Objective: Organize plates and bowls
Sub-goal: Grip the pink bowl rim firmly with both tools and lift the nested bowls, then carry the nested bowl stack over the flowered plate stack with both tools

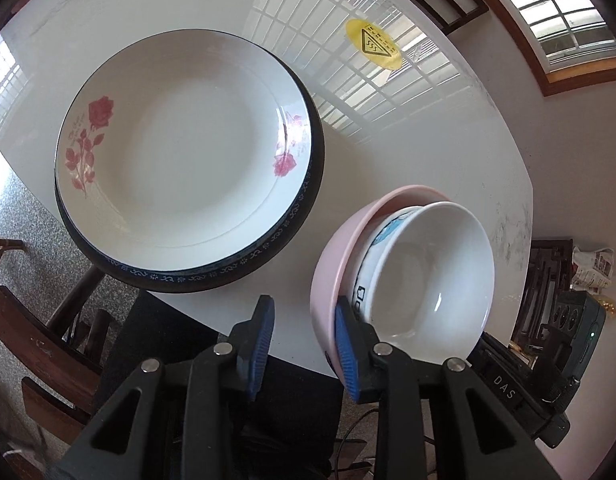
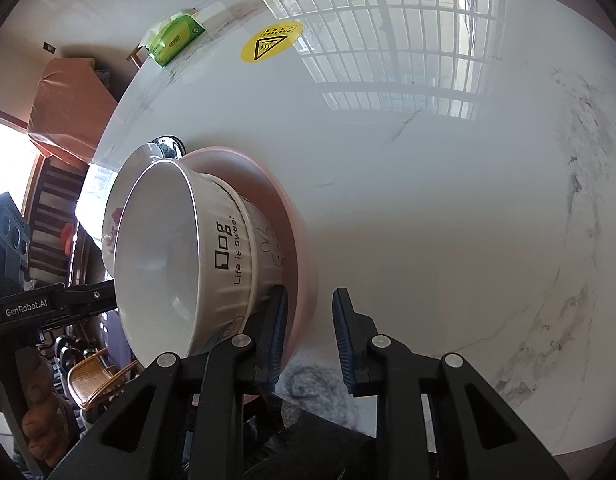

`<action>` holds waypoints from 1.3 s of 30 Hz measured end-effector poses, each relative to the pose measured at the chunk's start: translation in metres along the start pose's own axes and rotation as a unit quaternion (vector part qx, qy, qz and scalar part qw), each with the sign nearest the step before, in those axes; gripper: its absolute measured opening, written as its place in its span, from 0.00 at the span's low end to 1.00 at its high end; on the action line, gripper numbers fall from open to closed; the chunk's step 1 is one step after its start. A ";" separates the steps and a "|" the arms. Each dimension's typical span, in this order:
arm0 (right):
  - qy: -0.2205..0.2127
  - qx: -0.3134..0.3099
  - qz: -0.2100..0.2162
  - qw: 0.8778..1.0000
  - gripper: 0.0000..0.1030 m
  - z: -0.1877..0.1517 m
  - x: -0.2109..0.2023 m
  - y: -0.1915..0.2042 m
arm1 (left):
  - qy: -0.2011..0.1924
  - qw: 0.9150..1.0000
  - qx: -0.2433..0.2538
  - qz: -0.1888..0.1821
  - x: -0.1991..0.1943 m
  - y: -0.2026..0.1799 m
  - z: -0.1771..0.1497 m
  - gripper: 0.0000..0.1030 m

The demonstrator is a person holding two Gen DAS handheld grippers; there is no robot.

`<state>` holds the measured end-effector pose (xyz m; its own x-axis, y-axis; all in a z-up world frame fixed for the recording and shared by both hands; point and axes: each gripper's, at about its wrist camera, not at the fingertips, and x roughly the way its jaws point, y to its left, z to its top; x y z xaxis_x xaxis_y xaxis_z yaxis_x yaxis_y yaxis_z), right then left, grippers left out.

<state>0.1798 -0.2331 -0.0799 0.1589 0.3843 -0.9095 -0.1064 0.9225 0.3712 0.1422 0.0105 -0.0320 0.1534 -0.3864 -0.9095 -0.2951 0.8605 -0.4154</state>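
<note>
Bowls, three of them nested, stand right at both grippers, close to the near edge of the glossy white marble-look table (image 1: 427,152). The outer one is a plain pink bowl (image 1: 327,264). Inside it sits a white bowl with cartoon drawings (image 1: 381,240), with a rabbit outline on its side. The innermost is a white bowl with a ribbed outside (image 2: 224,240) and the black print "Life is sweet".

The left gripper (image 1: 306,320) is not clamped. Its blue pads stand apart, the wall of the pink bowl is between them, and bare table shows between the left pad and the bowl. The right gripper (image 2: 311,300) also has its pads apart. One finger is inside the pink rim, against the ribbed bowl, and the other is outside with a gap to the rim. In the right wrist view the stack leans, its mouth facing 9 o'clock. I cannot tell if it rests on the table.

In the left wrist view, at 10 o'clock from the bowls, a white plate with red roses (image 1: 180,148) lies on a larger plate with a dark rim and blue-white ornament (image 1: 268,252). At 12 o'clock, well apart, a round yellow warning sticker (image 1: 373,43) is on the table. In the right wrist view a green tissue pack (image 2: 176,38) lies at 11 o'clock at the far edge.
</note>
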 end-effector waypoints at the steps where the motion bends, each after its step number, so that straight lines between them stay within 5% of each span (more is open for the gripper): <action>1: 0.001 -0.003 -0.001 1.000 0.19 0.001 0.000 0.001 | -0.004 1.000 0.005 -0.013 0.000 -0.002 -0.002 0.09; 9: 0.009 -0.004 0.013 1.000 0.18 0.002 0.002 0.002 | -0.019 1.000 -0.007 -0.020 0.013 0.003 -0.005 0.11; 19: -0.004 -0.004 0.021 1.000 0.17 -0.001 0.002 -0.001 | -0.061 0.996 0.067 0.007 0.011 -0.013 -0.018 0.10; 24: -0.028 -0.010 0.027 0.999 0.18 -0.009 -0.002 -0.002 | -0.081 0.993 0.090 -0.009 0.010 -0.007 -0.023 0.10; 39: -0.042 0.010 0.048 0.998 0.18 -0.012 -0.002 -0.004 | -0.060 0.995 0.085 -0.001 0.012 -0.012 -0.017 0.09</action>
<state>0.1683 -0.2384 -0.0817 0.2306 0.4727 -0.8505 -0.1062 0.8811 0.4609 0.1313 -0.0100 -0.0389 0.2677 -0.3543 -0.8960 -0.1324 0.9076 -0.3984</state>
